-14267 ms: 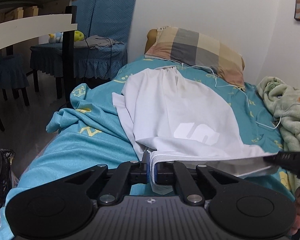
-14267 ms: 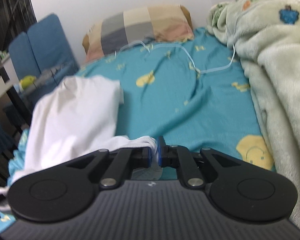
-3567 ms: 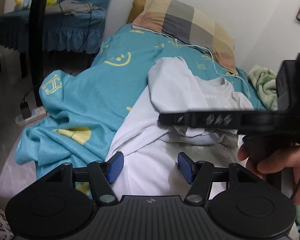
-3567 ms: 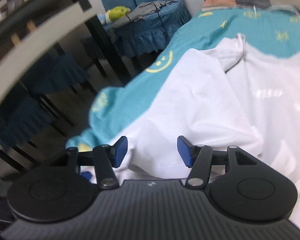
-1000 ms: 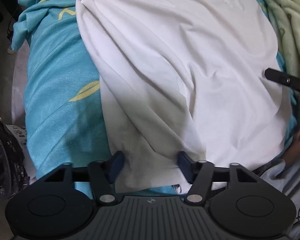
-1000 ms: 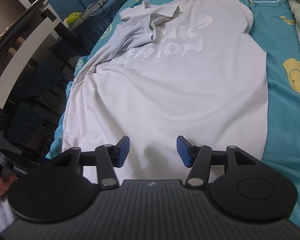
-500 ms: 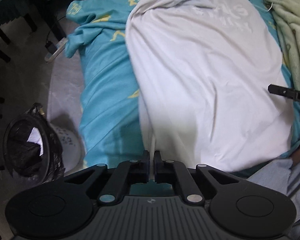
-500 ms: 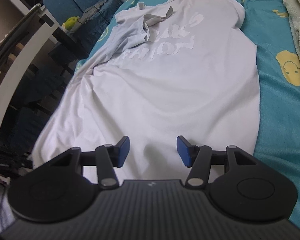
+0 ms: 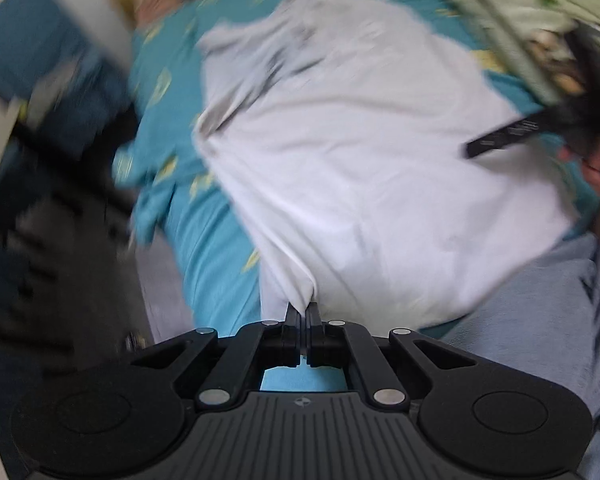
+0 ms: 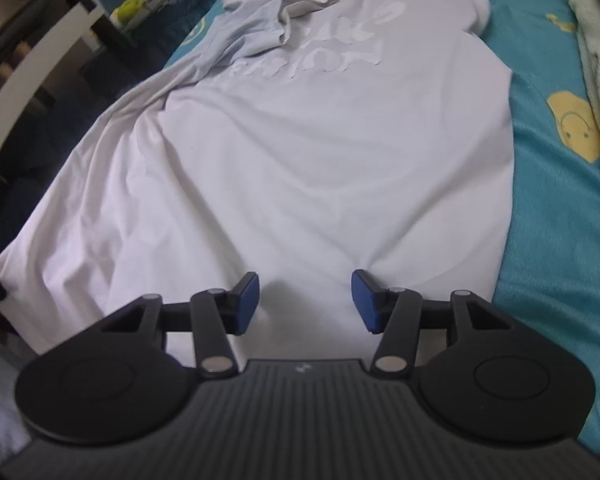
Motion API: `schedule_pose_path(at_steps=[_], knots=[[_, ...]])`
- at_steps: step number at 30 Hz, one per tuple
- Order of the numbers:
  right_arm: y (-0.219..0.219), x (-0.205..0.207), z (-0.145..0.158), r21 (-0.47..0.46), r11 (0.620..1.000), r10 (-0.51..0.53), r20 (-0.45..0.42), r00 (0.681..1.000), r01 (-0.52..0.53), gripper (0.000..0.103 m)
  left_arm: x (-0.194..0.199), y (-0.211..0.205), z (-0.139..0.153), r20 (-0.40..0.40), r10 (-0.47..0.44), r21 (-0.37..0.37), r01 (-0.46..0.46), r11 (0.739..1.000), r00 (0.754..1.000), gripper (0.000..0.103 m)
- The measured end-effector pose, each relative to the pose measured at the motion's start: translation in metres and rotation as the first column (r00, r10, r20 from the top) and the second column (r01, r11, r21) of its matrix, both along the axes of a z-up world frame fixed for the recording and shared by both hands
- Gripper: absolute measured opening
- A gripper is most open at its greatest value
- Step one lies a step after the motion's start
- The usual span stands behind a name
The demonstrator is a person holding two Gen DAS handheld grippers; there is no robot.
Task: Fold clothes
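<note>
The white T-shirt (image 10: 332, 168) lies spread on the teal bedsheet (image 10: 556, 208), collar toward 12 o'clock and hem toward 6 o'clock in the right wrist view, with pale lettering (image 10: 320, 56) across its chest and a rumpled sleeve (image 10: 284, 12) at about 11 o'clock. The left gripper (image 9: 304, 312) is clenched on the shirt's hem corner, its 2 jaws pressed together with white cloth bunched between them and drawn into taut folds; that view is blurred. The right gripper (image 10: 305, 296) hangs released over the hem, its 2 blue pads (image 10: 247, 300) apart and nothing pinched between them. A pale green blanket (image 10: 596, 20) sits at 2 o'clock, beside the shirt's far edge.
</note>
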State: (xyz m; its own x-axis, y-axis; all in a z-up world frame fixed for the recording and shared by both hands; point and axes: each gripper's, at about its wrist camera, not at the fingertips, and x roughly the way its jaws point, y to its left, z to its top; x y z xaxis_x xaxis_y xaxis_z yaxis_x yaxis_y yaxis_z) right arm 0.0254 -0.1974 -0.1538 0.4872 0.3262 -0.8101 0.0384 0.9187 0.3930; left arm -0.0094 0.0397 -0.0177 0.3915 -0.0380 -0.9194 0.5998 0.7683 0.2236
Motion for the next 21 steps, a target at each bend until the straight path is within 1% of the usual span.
schedule_pose_path(at_steps=[2,5,8,10,14,15,16,17,18,19,20,21], knots=[[-0.005,0.000,0.003,0.017,1.000,-0.025,0.007,1.000,0.025,0.054,-0.014,-0.027,0.006,0.016,-0.097,-0.019,0.097,0.995,0.995,0.002],[-0.009,-0.001,0.005,0.028,0.998,-0.055,0.012,0.998,0.055,0.054,-0.030,-0.068,-0.011,-0.017,-0.224,-0.021,0.224,0.974,0.974,0.002],[-0.011,-0.001,0.007,0.034,0.997,-0.069,0.015,0.998,0.068,0.054,-0.038,-0.104,-0.045,-0.076,-0.315,0.003,0.316,0.949,0.946,0.002],[-0.012,-0.002,0.008,0.037,0.996,-0.076,0.018,0.997,0.075,0.054,-0.035,-0.118,-0.068,-0.121,-0.334,0.021,0.339,0.941,0.935,0.003],[-0.021,-0.004,0.011,0.084,0.990,-0.112,0.021,0.993,0.110,0.054,-0.026,-0.124,-0.098,-0.204,-0.322,0.044,0.337,0.941,0.925,0.005],[-0.026,-0.004,0.013,0.103,0.987,-0.128,0.025,0.992,0.124,0.054,-0.022,-0.122,-0.099,-0.218,-0.310,0.031,0.324,0.946,0.926,0.006],[-0.031,-0.004,0.016,0.122,0.983,-0.143,0.030,0.989,0.138,0.054,-0.018,-0.119,-0.100,-0.232,-0.297,0.019,0.310,0.951,0.926,0.010],[-0.036,-0.004,0.018,0.142,0.978,-0.160,0.037,0.986,0.153,0.054,-0.016,-0.117,-0.096,-0.229,-0.285,0.002,0.293,0.956,0.931,0.020],[-0.041,-0.004,0.022,0.163,0.972,-0.178,0.044,0.983,0.168,0.054,-0.013,-0.116,-0.091,-0.225,-0.272,-0.015,0.275,0.961,0.936,0.026],[-0.047,-0.004,0.024,0.183,0.965,-0.199,0.049,0.979,0.187,0.054,-0.012,-0.114,-0.085,-0.213,-0.258,-0.033,0.258,0.966,0.942,0.038],[-0.053,-0.003,0.027,0.204,0.957,-0.223,0.054,0.973,0.208,0.054,-0.012,-0.108,-0.079,-0.200,-0.246,-0.052,0.240,0.969,0.948,0.048],[-0.060,-0.003,0.029,0.220,0.948,-0.248,0.057,0.967,0.230,0.055,-0.011,-0.105,-0.071,-0.186,-0.239,-0.079,0.228,0.971,0.953,0.051]])
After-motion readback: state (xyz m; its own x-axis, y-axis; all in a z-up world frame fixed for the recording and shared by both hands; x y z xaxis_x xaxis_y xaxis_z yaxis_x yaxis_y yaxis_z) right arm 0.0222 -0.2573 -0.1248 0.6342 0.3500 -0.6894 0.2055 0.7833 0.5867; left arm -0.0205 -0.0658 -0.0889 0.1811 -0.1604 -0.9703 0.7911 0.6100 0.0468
